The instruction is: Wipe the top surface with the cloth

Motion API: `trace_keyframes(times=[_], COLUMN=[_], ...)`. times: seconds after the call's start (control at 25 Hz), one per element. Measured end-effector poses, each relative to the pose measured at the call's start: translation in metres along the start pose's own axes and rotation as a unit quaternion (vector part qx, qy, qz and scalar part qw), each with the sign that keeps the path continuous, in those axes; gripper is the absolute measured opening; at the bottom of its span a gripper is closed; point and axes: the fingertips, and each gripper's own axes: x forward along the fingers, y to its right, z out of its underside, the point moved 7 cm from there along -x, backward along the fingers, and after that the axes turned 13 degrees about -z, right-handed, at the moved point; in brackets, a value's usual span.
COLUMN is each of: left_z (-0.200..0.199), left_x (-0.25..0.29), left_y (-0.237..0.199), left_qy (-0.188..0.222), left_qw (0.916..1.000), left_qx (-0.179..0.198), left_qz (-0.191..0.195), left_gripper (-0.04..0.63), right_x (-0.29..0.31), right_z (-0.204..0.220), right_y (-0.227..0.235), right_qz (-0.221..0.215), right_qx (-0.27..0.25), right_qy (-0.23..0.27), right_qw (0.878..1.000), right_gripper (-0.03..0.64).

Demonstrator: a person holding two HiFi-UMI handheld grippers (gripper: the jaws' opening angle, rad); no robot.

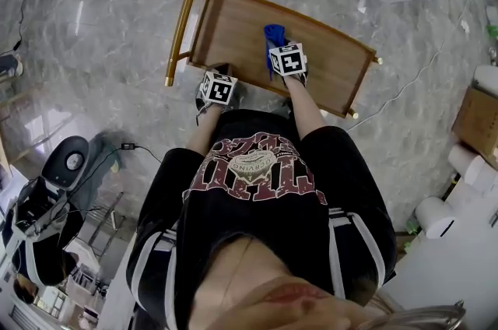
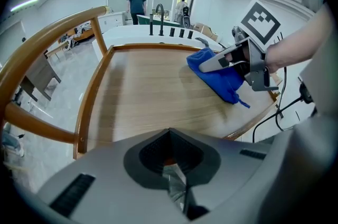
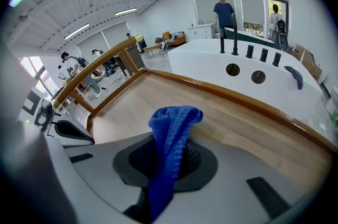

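While the right tongs [image 1: 274, 47] hold the cloth [image 1: 271, 35] to the tabletop [image 1: 233, 29], the wipe looks only partly done.
From the head view, the blue cloth sits at the middle of the wooden tabletop, slightly right, and the left tongs [image 1: 220, 74] hang at the near left edge, just off the wood. From the left gripper view, the left tongs have their jaws pressed together with nothing between them, while the cloth [image 2: 221, 82] drapes from the right tongs [image 2: 212, 64] and its lower fold touches the wood at the right. From the right gripper view, the jaws are clamped on a bunched fold of cloth [image 3: 170, 136]. No wiped streak shows anywhere, so I judge the left, far and near stretches are left to do.
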Motion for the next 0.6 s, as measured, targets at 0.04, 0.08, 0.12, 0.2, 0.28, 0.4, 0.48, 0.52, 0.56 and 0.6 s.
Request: trace_keyframes(times=[0.04, 0.08, 0.12, 0.2, 0.28, 0.4, 0.48, 0.52, 0.56, 0.6], left_z=[0.0, 0.001, 0.002, 0.003, 0.004, 0.006, 0.007, 0.007, 0.008, 0.008], left_x=[0.0, 0.001, 0.001, 0.001, 0.001, 0.002, 0.002, 0.002, 0.002, 0.001], left_y=[-0.003, -0.006, -0.009, -0.014, -0.017, -0.023, -0.028, -0.03, -0.032, -0.034], left_qy=[0.0, -0.001, -0.002, -0.004, -0.005, -0.007, -0.007, -0.007, -0.006, -0.005], left_qw=[1.0, 1.0, 1.0, 0.9999, 0.9999, 0.9998, 0.9997, 0.9996, 0.9995, 0.9994], left_qx=[-0.001, -0.003, -0.004, -0.009, -0.014, -0.02, -0.024, -0.027, -0.03, -0.033], left_qz=[-0.001, -0.002, -0.002, -0.003, -0.004, -0.006, -0.006, -0.006, -0.006, -0.006], left_gripper=[0.046, 0.046, 0.046, 0.046, 0.046, 0.046, 0.046, 0.046, 0.046, 0.046], right_x=[0.004, 0.008, 0.012, 0.018, 0.024, 0.032, 0.036, 0.039, 0.041, 0.043], right_z=[-0.002, -0.005, -0.008, -0.013, -0.017, -0.023, -0.027, -0.028, -0.03, -0.032], right_y=[-0.002, -0.004, -0.007, -0.011, -0.014, -0.019, -0.023, -0.024, -0.026, -0.028], right_qz=[-0.003, -0.007, -0.01, -0.017, -0.023, -0.029, -0.033, -0.035, -0.037, -0.039], right_qx=[0.0, -0.001, -0.003, -0.01, -0.015, -0.021, -0.025, -0.027, -0.029, -0.03], right_qy=[-0.001, -0.002, -0.003, -0.008, -0.013, -0.016, -0.018, -0.019, -0.021, -0.022], right_qw=[1.0, 1.0, 1.0, 1.0, 1.0, 0.999, 0.999, 0.999, 0.999, 0.999], right_gripper=[0.058, 0.058, 0.058, 0.058, 0.058, 0.058, 0.058, 0.058, 0.058, 0.058])
